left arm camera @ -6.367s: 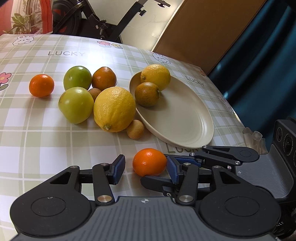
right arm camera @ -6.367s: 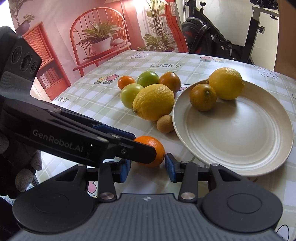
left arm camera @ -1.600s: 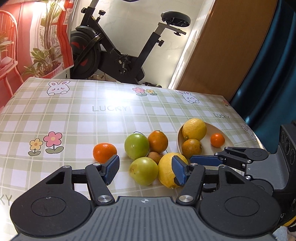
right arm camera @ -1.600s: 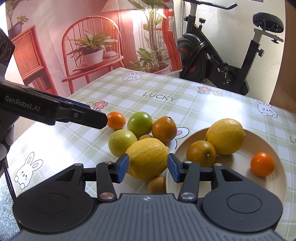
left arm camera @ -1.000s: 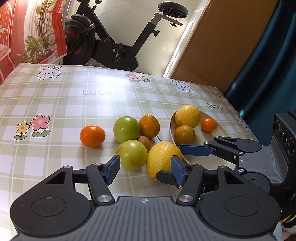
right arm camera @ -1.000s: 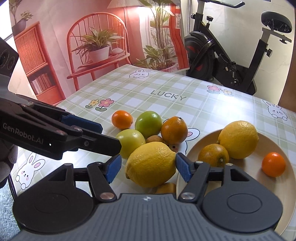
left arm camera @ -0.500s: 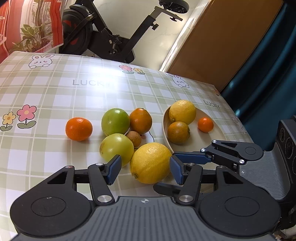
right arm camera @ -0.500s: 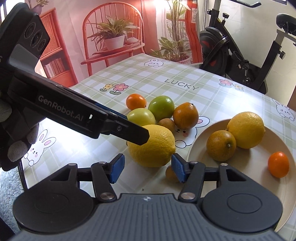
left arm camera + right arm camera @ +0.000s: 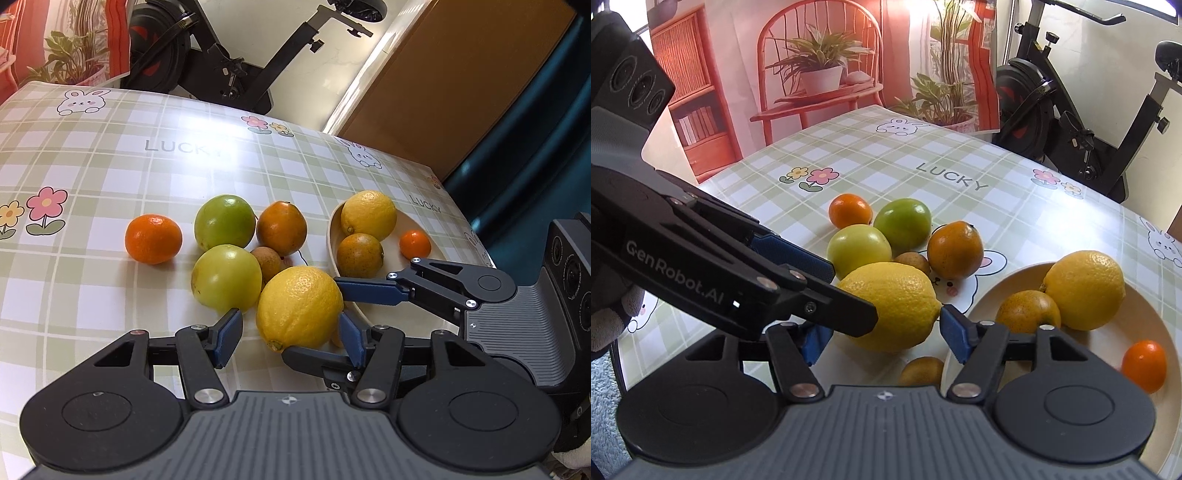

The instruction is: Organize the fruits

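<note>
Converging on one big lemon (image 9: 300, 307), both tools sit at the fruit pile near the plate (image 9: 1145, 325).

Tool state: left tool (image 9: 290, 332) has its blue pads spread apart, w/ the lemon between them; contact on either pad can't be confirmed. Right tool (image 9: 882, 334) is likewise spread, pads either side of the same lemon, not clamped. Neither tool carries anything.

Done so far, judged from layout: plate holds 3 pcs, i.e. a lemon (image 9: 1084, 290), a dull orange (image 9: 1027, 312) touching it, and a small mandarin (image 9: 1144, 365) apart from them near the rim.

Left to do: approx. 7 pcs on the counter (image 9: 110, 155). Big lemon rests on the counter just beside the plate rim. Behind it: two green apples (image 9: 226, 282) (image 9: 224, 221), an orange (image 9: 281, 228), a small brown fruit (image 9: 266, 261) wedged among them. A mandarin (image 9: 153, 239) sits apart to the left. Another small brown fruit (image 9: 921, 371) lies under the right tool, beside the plate.

Assessment: under half complete. Step in hand looks like gripping the big lemon; which tool will take it is unclear.
</note>
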`<state>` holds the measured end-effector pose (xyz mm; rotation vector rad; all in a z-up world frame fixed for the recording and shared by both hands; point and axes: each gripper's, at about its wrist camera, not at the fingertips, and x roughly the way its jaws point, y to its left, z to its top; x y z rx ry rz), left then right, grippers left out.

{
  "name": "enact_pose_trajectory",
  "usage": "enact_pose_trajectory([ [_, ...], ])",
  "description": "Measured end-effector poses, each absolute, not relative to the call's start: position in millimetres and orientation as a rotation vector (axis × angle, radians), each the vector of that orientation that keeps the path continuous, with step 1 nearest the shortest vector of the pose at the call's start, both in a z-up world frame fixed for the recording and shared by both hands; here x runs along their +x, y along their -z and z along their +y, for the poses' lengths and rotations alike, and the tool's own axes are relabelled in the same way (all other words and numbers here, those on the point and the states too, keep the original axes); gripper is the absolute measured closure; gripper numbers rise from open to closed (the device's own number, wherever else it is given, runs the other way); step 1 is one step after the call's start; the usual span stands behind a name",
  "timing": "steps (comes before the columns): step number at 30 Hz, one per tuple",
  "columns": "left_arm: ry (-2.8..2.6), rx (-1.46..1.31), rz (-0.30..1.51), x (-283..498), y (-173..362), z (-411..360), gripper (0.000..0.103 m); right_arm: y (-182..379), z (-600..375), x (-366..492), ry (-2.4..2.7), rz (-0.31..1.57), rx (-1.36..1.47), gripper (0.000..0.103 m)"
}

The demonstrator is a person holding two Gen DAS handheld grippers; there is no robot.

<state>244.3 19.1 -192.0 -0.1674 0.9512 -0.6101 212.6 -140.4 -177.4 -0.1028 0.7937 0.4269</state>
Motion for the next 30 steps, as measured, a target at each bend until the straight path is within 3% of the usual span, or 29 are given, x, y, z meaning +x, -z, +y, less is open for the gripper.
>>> enact_pose_trajectory([
  [10, 0.621, -0.17, 0.953, 245.6, 193.4, 19.5, 0.05, 176.1, -138.9, 202.6, -0.453, 0.793, -0.085, 0.044],
  [16, 0.613, -0.175, 0.948, 247.6, 194.5, 18.8, 0.05, 181.5, -141.5, 209.6, -0.43, 0.798, -0.028, 0.038],
  [30, 0.616, -0.109, 0.917, 225.8, 183.7, 8.7, 0.05, 179.7, -149.6, 186.9, -0.379, 0.768, 0.116, 0.039],
])
